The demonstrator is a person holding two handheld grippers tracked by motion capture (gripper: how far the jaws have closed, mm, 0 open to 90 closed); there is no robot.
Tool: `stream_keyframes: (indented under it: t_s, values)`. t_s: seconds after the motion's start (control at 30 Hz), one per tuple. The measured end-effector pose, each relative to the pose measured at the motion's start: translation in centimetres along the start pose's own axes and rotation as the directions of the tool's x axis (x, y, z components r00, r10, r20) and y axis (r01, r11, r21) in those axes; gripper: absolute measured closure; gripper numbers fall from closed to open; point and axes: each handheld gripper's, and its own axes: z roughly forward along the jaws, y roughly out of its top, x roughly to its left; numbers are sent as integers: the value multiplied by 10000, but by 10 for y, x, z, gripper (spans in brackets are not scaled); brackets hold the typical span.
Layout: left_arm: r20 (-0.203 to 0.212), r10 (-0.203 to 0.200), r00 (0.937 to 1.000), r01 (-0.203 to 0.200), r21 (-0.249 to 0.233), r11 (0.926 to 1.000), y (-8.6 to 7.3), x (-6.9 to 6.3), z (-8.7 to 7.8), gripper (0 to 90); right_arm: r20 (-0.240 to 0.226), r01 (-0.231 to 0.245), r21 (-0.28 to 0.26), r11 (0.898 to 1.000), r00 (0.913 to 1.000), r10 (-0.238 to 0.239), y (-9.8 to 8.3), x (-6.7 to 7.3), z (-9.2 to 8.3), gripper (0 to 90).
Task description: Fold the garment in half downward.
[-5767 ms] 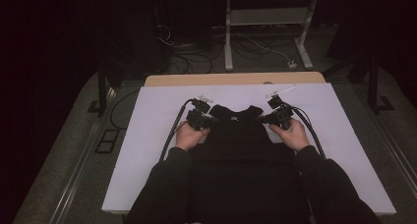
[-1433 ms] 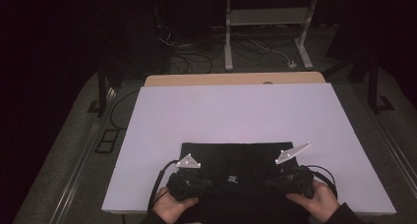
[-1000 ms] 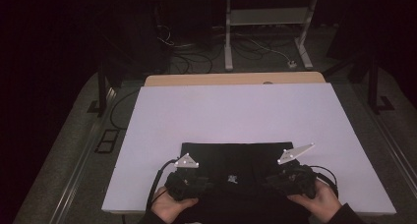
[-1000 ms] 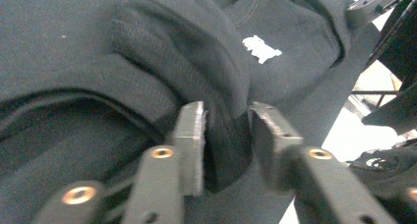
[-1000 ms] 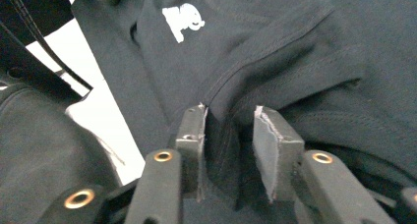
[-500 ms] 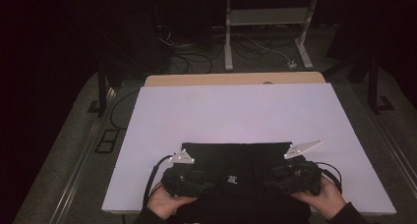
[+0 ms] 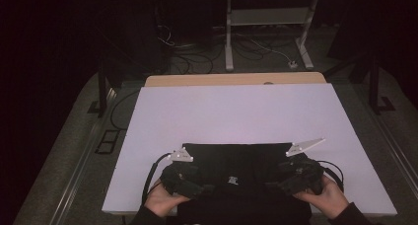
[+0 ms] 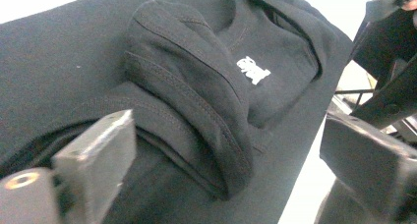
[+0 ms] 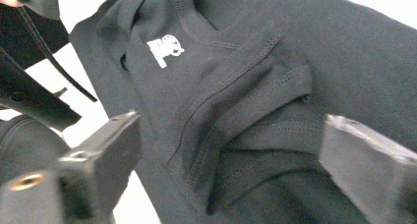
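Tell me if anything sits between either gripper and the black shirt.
Nothing visible does. The left gripper and right gripper have just been opening, and both stand open right over the folded black shirt, with only its bunched fabric between the jaws.

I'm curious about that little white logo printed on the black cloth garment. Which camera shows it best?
The right gripper view: there the white logo on the black garment is large and fairly sharp. The left gripper view shows it blurrier. The high view gives only a tiny pale speck.
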Motion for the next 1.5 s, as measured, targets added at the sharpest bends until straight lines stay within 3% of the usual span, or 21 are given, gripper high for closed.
stream_keyframes:
  t_s: [0.07,0.3,0.63,1.2,1.5]
  values:
    - [-90,185,9998,-184,155,9997,2,1,2,0,16,77,-27,10000,10000,-76,1,-1,-1,0]
    - [-334,417,9986,-425,-247,9988,10,5,-11,0,-133,157,-159,9998,9998,-159,7,-4,-5,0]
    - [-511,459,9976,-484,-497,9976,17,19,-27,0,-123,7,-337,9994,9999,-11,16,-19,-17,0]
    - [-759,789,9940,-823,-426,9957,34,27,-36,0,182,188,-593,9981,9997,-177,33,-36,-32,0]
    - [-597,914,9940,-940,-435,9946,44,34,-36,0,347,297,-568,9979,9990,-278,43,-45,-35,0]
